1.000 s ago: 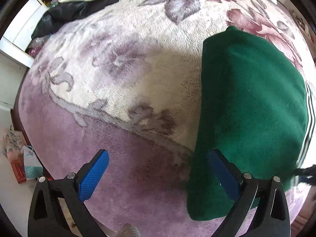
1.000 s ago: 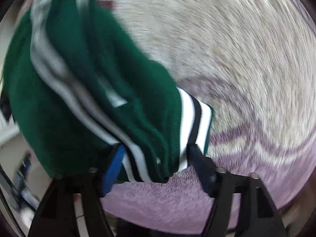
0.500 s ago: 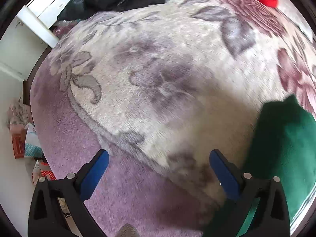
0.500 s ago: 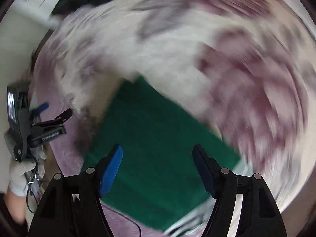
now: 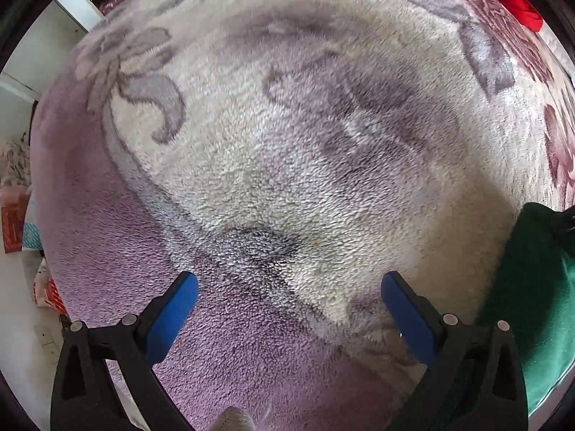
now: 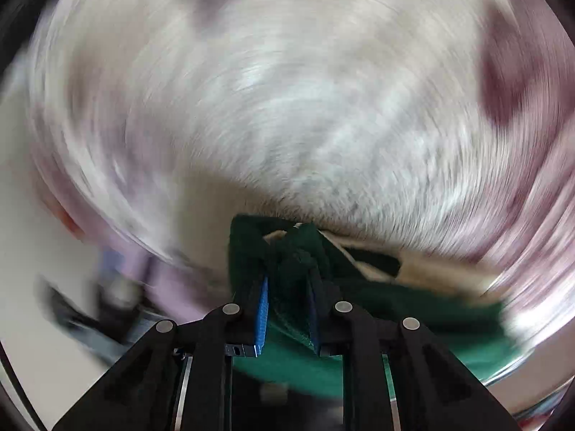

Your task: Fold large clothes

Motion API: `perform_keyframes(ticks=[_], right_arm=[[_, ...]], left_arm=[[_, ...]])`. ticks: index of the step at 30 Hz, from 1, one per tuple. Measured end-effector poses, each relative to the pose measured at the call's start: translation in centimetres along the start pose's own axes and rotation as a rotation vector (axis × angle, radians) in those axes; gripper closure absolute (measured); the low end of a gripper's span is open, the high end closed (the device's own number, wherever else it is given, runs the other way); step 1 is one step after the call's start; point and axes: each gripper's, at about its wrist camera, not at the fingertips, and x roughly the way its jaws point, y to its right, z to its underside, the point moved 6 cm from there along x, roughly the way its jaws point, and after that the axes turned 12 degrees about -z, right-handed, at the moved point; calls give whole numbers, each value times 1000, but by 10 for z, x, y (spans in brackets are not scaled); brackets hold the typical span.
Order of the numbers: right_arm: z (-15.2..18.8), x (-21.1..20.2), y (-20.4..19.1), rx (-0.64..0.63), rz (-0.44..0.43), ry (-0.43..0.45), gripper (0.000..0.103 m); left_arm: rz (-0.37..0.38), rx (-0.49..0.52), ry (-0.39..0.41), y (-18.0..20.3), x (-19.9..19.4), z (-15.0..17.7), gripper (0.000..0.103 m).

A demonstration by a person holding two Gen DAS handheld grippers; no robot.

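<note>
Over the floral blanket [image 5: 273, 179] — no writing readable.
My left gripper [image 5: 287, 287] gapes with nothing between; my right gripper [image 6: 287, 287] is closing, pinching the green garment [image 6: 377, 309].

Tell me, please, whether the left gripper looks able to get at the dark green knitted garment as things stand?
Probably yes. The left gripper hangs open over the fluffy floral blanket, and the dark green knitted garment lies beside its fingers with nothing between. The right gripper is closing on another bunched fold.
</note>
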Motion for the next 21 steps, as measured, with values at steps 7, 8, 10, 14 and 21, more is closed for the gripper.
perform_keyframes(ticks=[7, 8, 10, 14, 21], right_arm=[[11, -33, -33, -244, 86, 13, 30], [13, -37, -44, -325, 164, 32, 26], [16, -33, -54, -455, 308, 21, 25], [18, 20, -46, -514, 394, -129, 79], [-11, 8, 15, 66, -161, -41, 82]], left_arm=[[-15, 51, -4, -5, 10, -10, 0], [-15, 54, -5, -5, 11, -11, 0], [-16, 63, -3, -1, 9, -18, 0], [-18, 98, 21, 10, 2, -24, 0], [0, 131, 33, 28, -11, -14, 0]])
